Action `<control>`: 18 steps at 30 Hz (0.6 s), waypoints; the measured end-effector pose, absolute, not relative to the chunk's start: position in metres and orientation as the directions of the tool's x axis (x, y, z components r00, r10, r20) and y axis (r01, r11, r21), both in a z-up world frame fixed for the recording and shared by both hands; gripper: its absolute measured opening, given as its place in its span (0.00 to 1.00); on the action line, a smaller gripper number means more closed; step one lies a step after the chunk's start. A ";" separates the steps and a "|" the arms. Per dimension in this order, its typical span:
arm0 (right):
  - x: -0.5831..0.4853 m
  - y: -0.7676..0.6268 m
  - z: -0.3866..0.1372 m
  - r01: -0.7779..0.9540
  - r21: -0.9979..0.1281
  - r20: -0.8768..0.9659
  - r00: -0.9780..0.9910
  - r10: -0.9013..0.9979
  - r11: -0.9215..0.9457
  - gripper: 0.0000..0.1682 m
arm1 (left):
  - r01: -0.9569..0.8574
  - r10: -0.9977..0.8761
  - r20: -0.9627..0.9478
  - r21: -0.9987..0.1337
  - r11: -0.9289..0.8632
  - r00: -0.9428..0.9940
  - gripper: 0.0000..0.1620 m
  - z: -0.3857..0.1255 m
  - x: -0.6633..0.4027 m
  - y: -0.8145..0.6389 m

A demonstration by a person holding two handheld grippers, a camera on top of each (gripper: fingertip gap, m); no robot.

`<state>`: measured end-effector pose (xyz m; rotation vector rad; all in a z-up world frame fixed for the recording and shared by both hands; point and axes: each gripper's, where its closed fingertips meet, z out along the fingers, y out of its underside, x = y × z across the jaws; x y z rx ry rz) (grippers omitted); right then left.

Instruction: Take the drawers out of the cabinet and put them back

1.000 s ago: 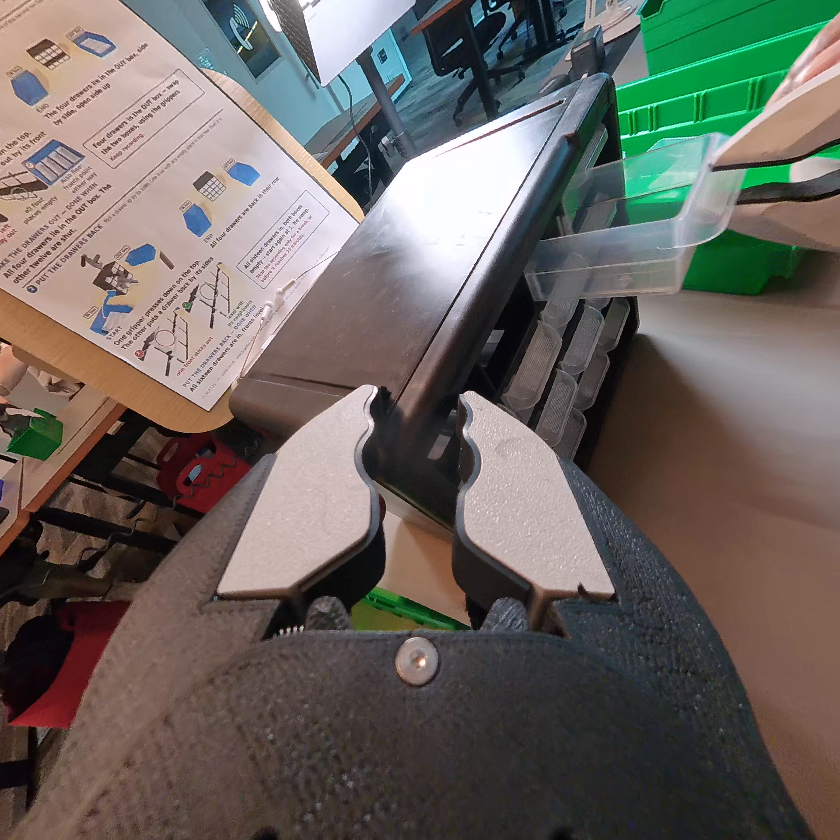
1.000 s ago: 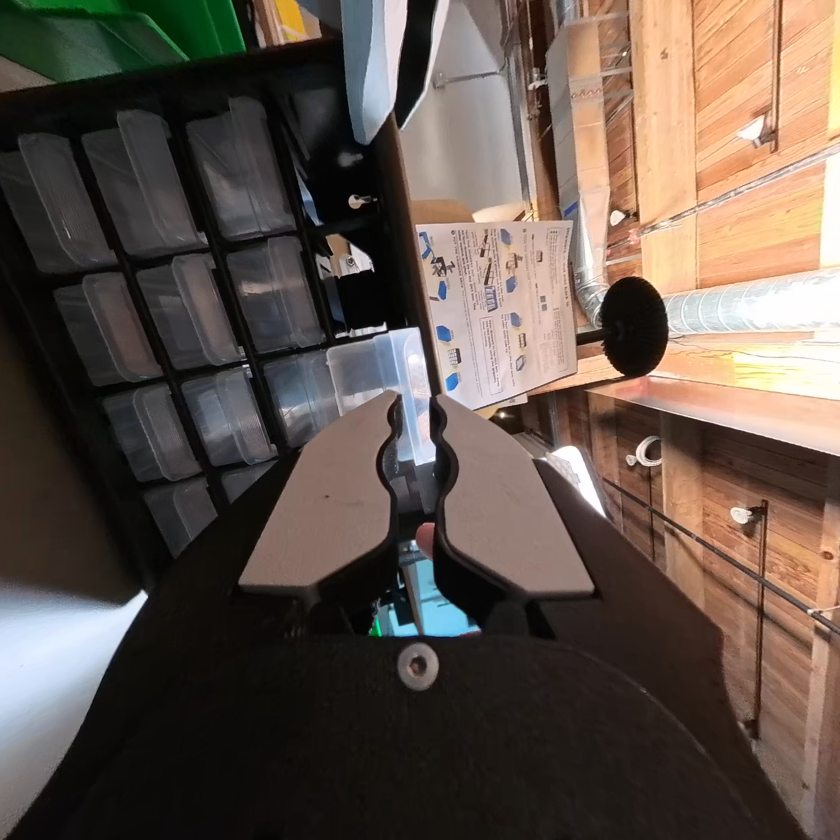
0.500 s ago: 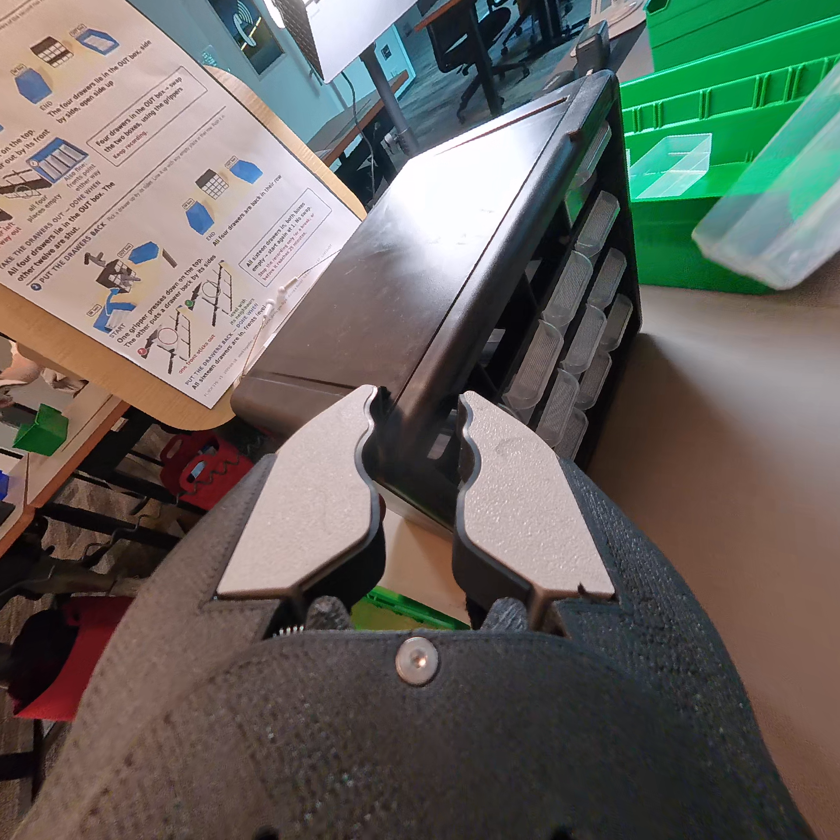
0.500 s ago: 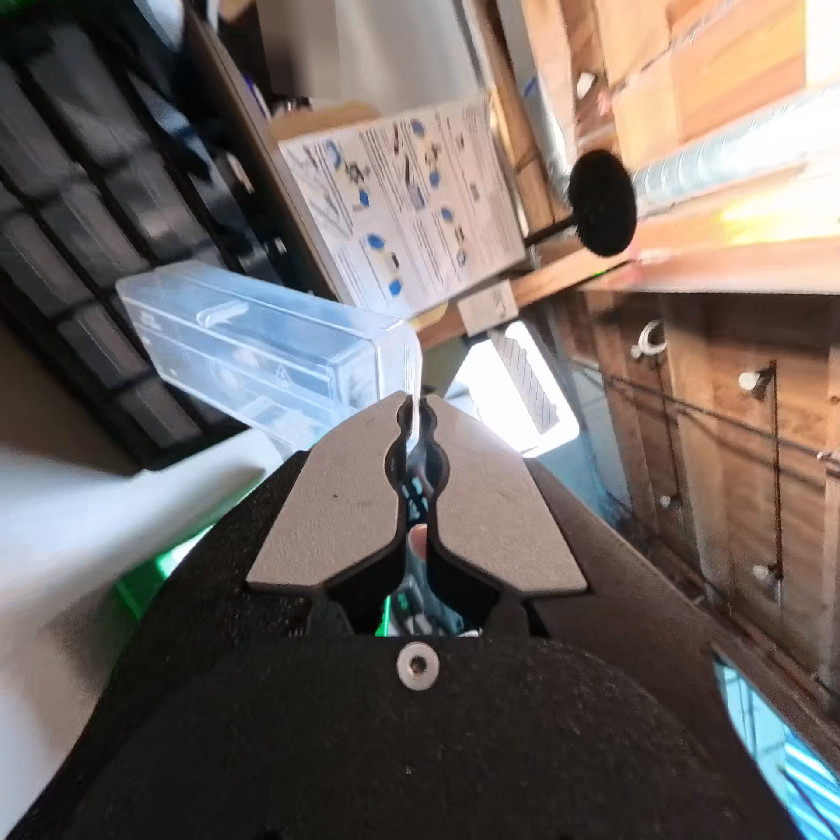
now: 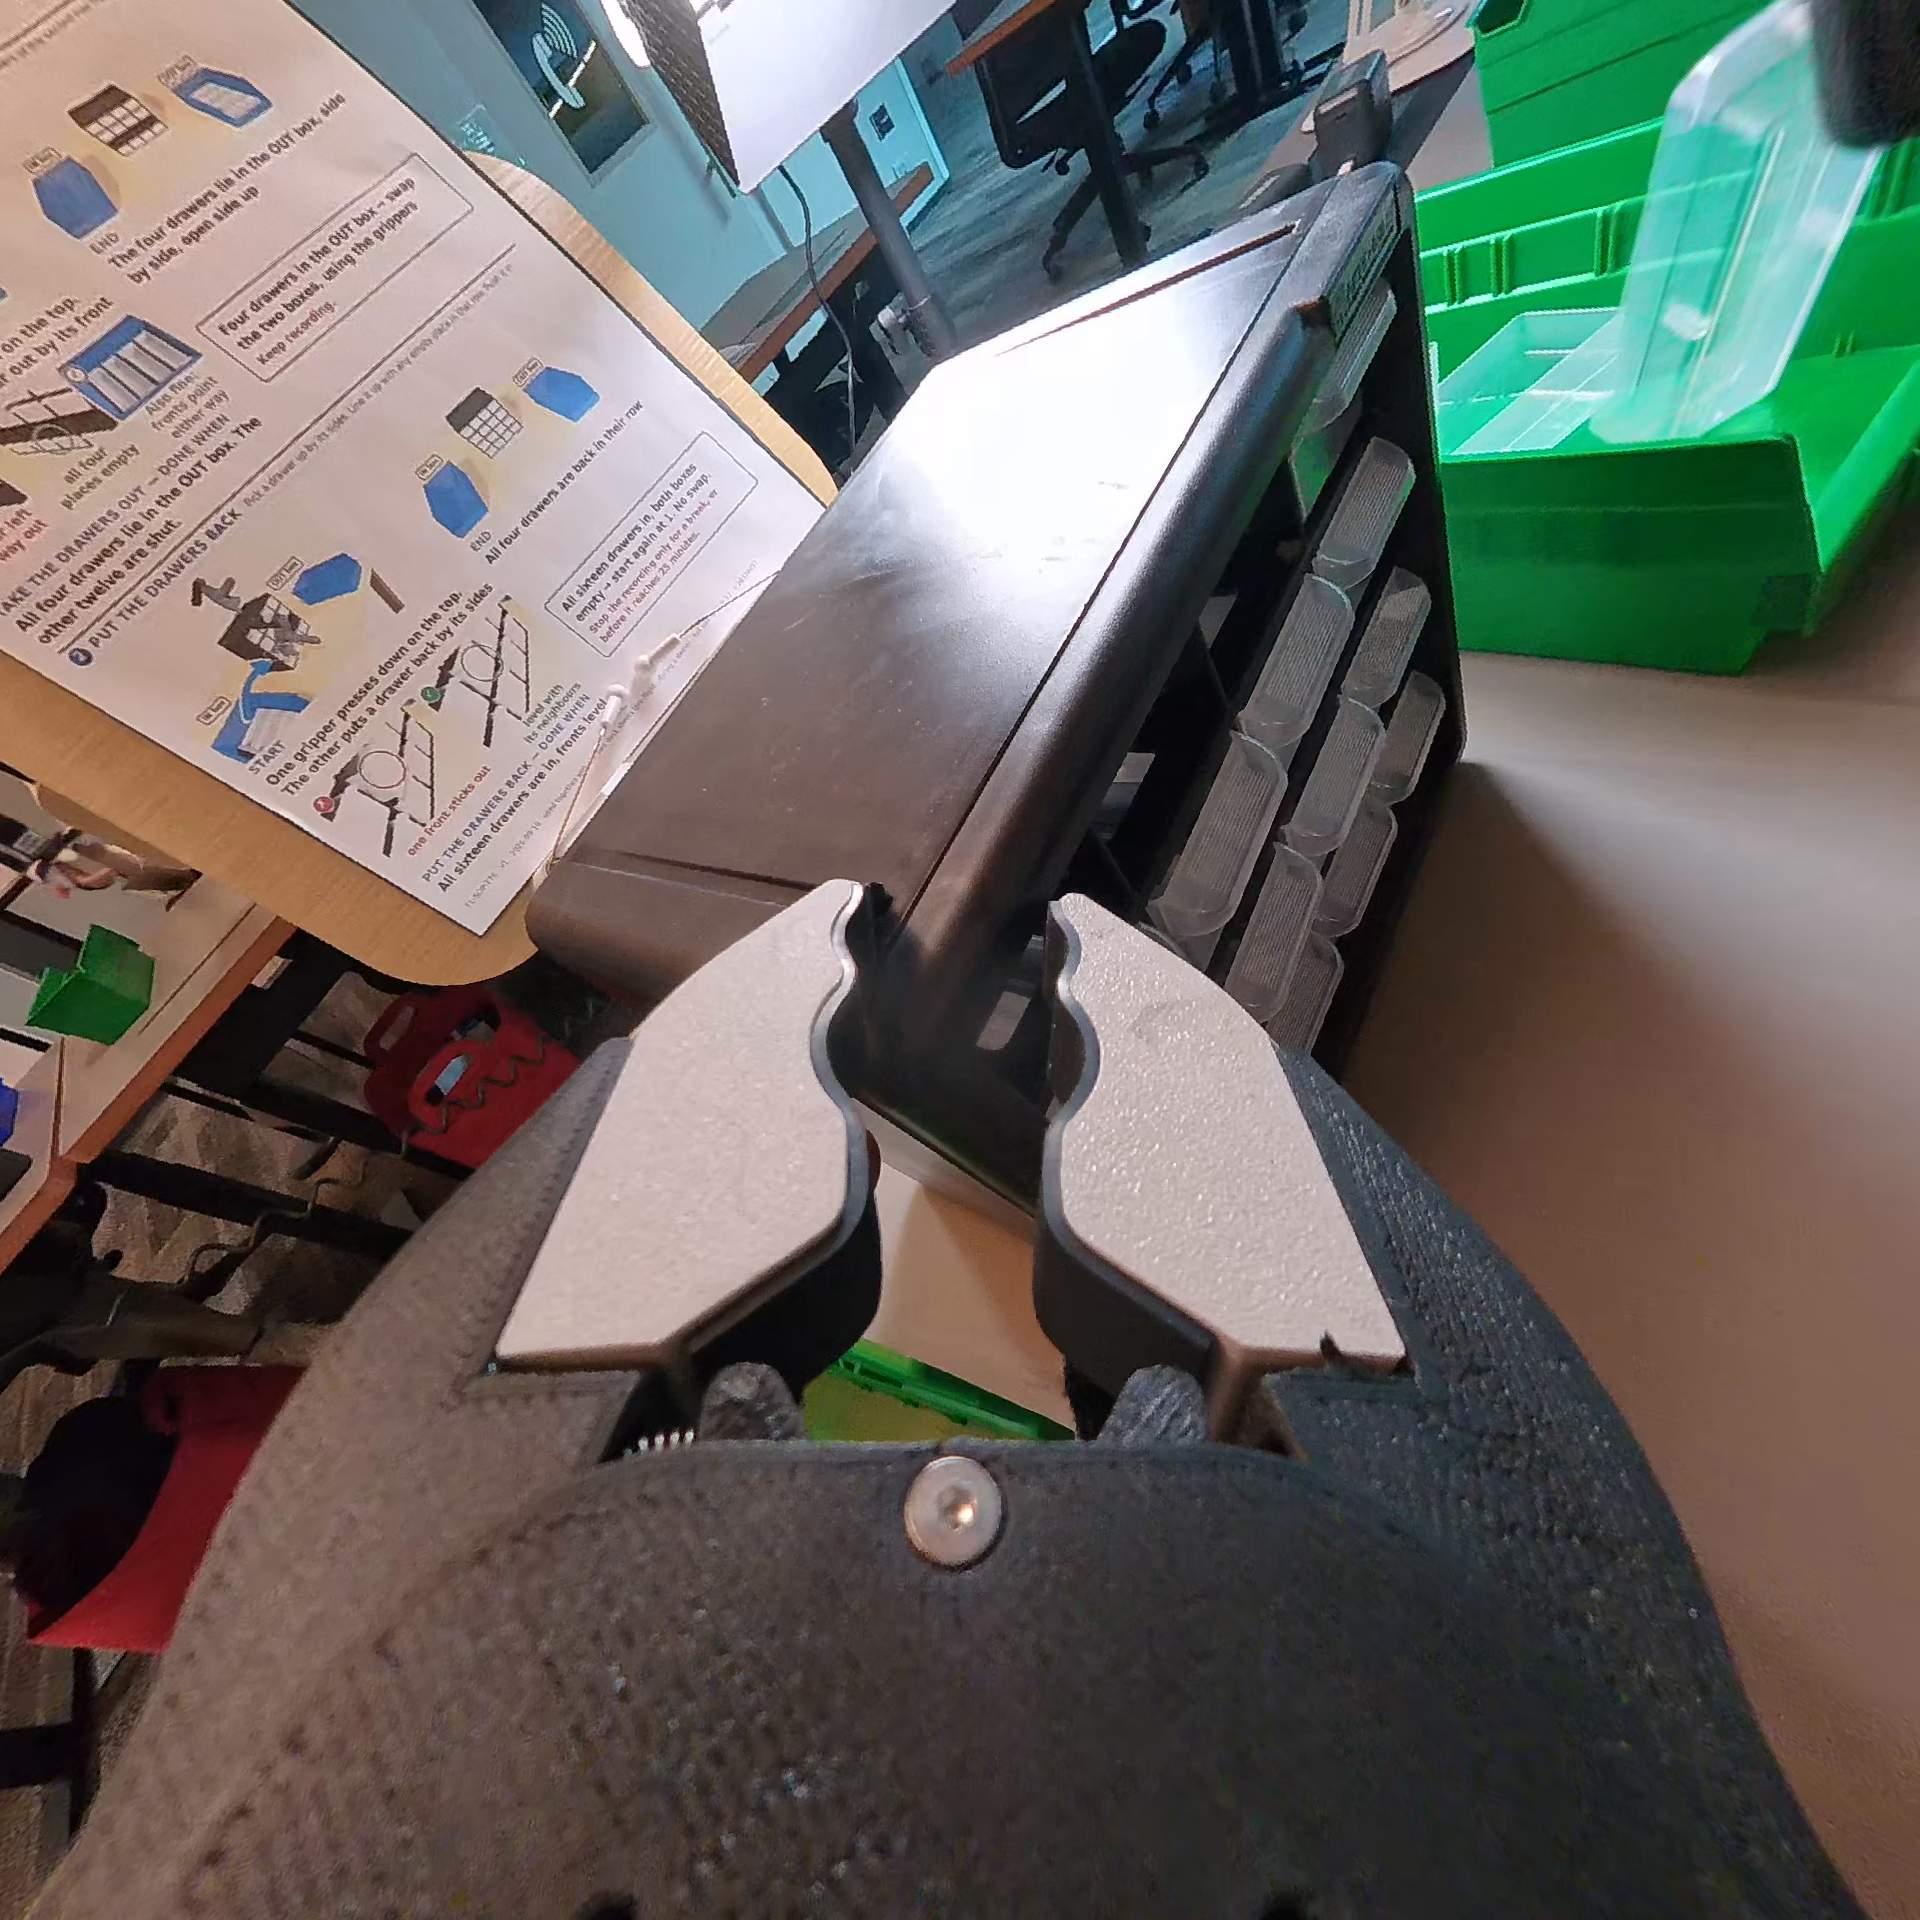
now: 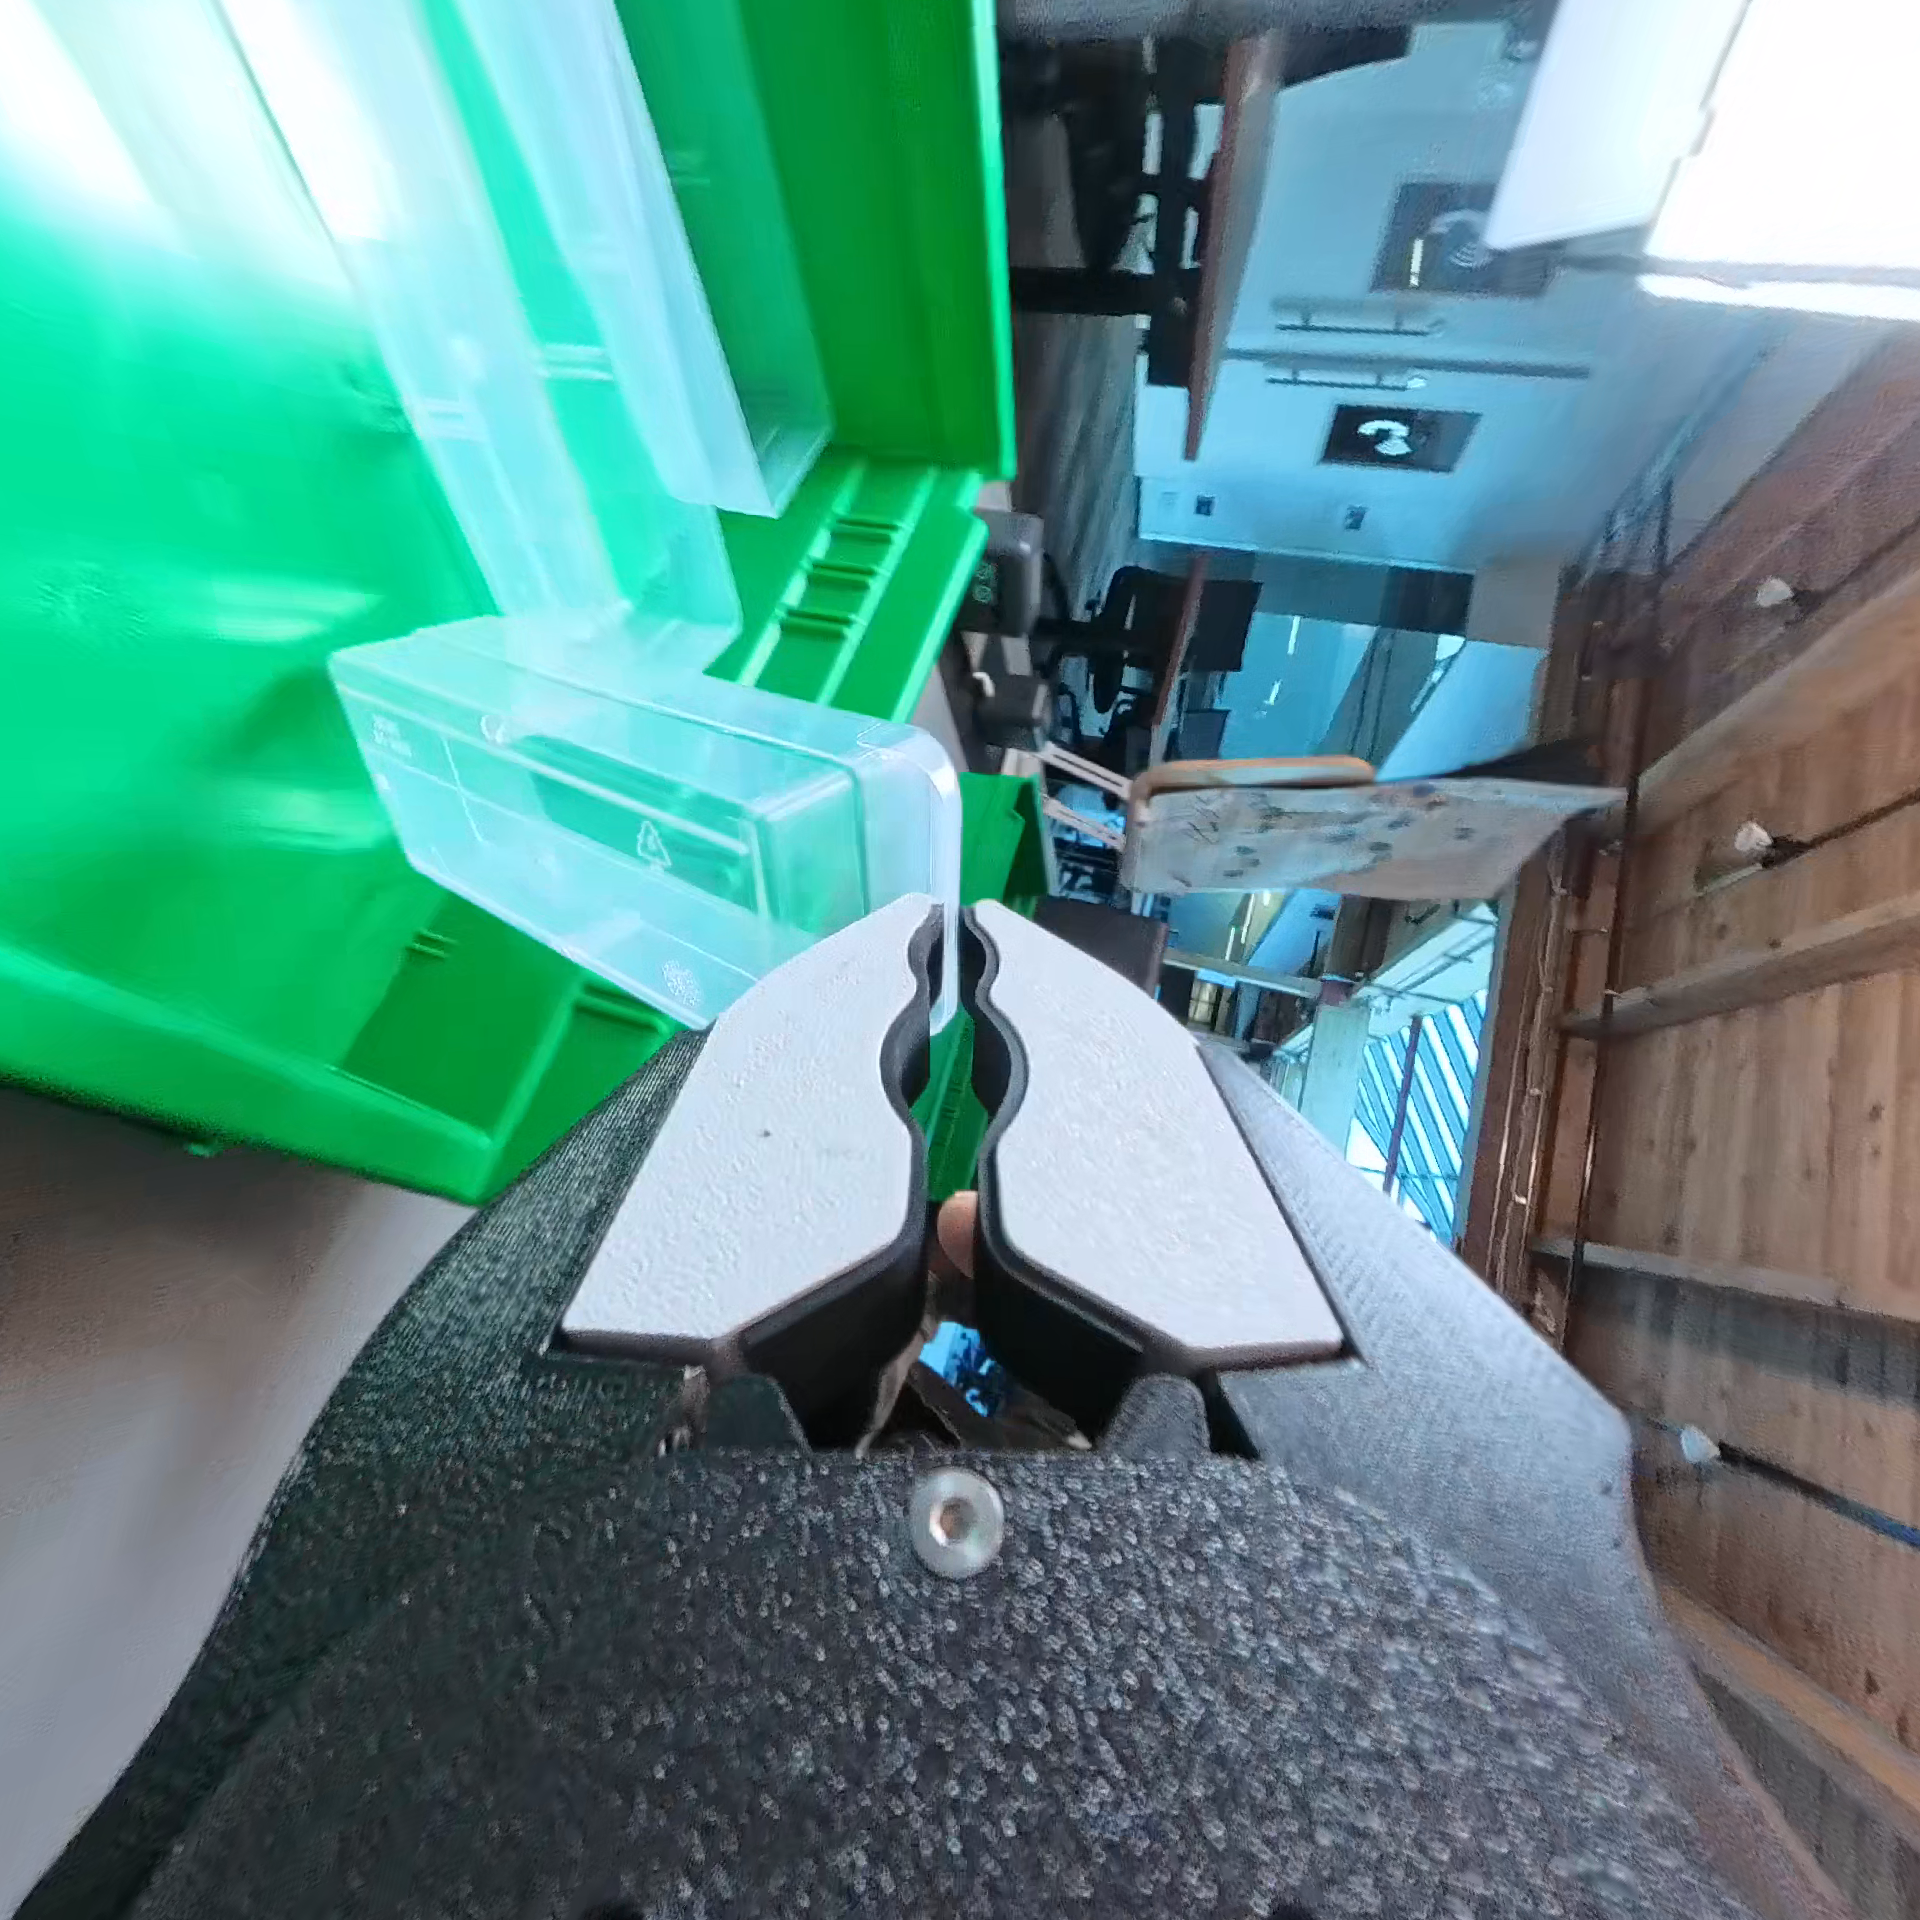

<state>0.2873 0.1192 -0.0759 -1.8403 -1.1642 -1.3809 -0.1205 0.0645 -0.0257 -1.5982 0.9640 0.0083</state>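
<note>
— Two grippers; what does each hold?
— The left gripper (image 5: 951,1023) is clamped on the near top edge of the black cabinet (image 5: 997,623) on the tabletop (image 5: 1662,1143). The right gripper (image 6: 951,940) pinches a clear drawer (image 6: 623,810) by its front lip.
— Where is that drawer?
— Out of the cabinet, over the green bin (image 6: 208,727) to the right, beside another clear drawer (image 6: 582,260) there.

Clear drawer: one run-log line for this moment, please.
right gripper: shut on clear drawer | over green bin | left gripper: braces black cabinet
</note>
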 end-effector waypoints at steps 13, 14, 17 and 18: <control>0.193 0.099 -0.112 0.894 -0.310 0.635 0.447 0.629 -0.322 0.06 | -0.568 -0.572 -0.492 -0.821 0.053 0.657 0.20 -0.026 -0.120 0.064; 0.189 0.101 -0.114 0.885 -0.339 0.607 0.466 0.644 -0.320 0.06 | -0.568 -0.572 -0.492 -0.821 0.053 0.657 0.20 -0.026 -0.120 0.064; 0.183 0.112 -0.129 0.868 -0.376 0.539 0.489 0.686 -0.324 0.07 | -0.567 -0.574 -0.490 -0.822 0.055 0.656 0.20 -0.026 -0.120 0.064; 0.180 0.115 -0.136 0.865 -0.385 0.515 0.491 0.703 -0.322 0.07 | -0.566 -0.575 -0.490 -0.823 0.055 0.656 0.20 -0.026 -0.120 0.064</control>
